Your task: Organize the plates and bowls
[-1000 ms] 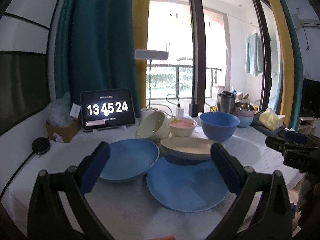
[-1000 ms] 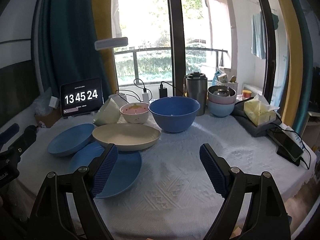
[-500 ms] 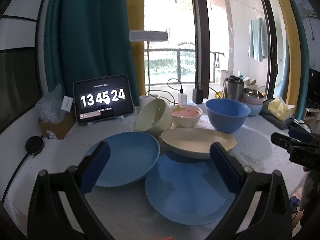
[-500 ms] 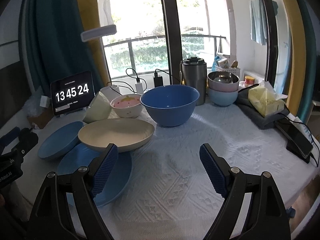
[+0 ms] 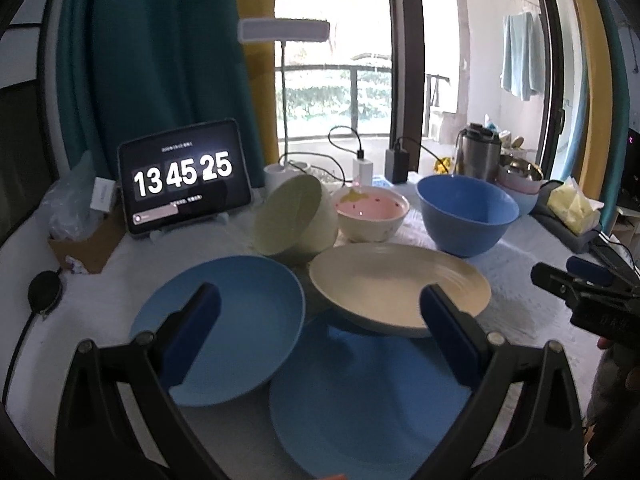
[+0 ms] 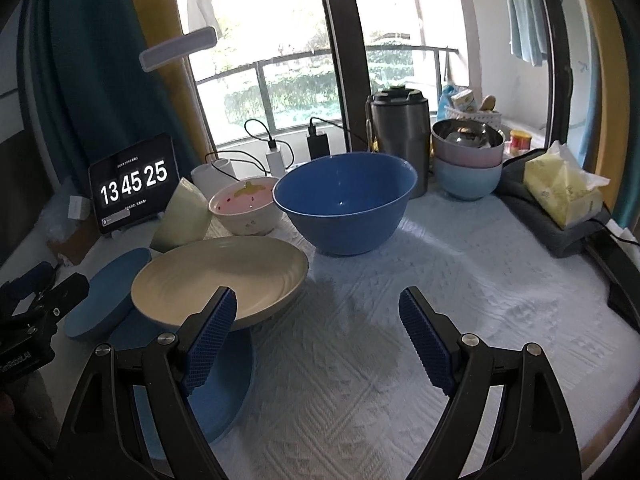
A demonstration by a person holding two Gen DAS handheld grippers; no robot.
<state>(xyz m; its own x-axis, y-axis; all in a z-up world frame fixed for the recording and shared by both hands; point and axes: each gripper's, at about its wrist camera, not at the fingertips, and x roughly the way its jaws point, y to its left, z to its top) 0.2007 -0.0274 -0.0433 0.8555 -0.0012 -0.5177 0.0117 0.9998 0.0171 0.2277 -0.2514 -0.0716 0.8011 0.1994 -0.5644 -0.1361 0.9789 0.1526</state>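
Both grippers, the left gripper (image 5: 316, 320) and the right gripper (image 6: 318, 320), hung with jaws apart and empty, so the sorting looked barely begun. The ridged cream plate (image 5: 400, 284) rested tilted across two smooth blue plates (image 5: 224, 324); lifting its thin rim probably came next, on the quilted cloth (image 6: 440, 264).

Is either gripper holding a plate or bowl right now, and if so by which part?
Nothing is held. The left gripper and the right gripper are both open, with nothing between their pads, above the table.
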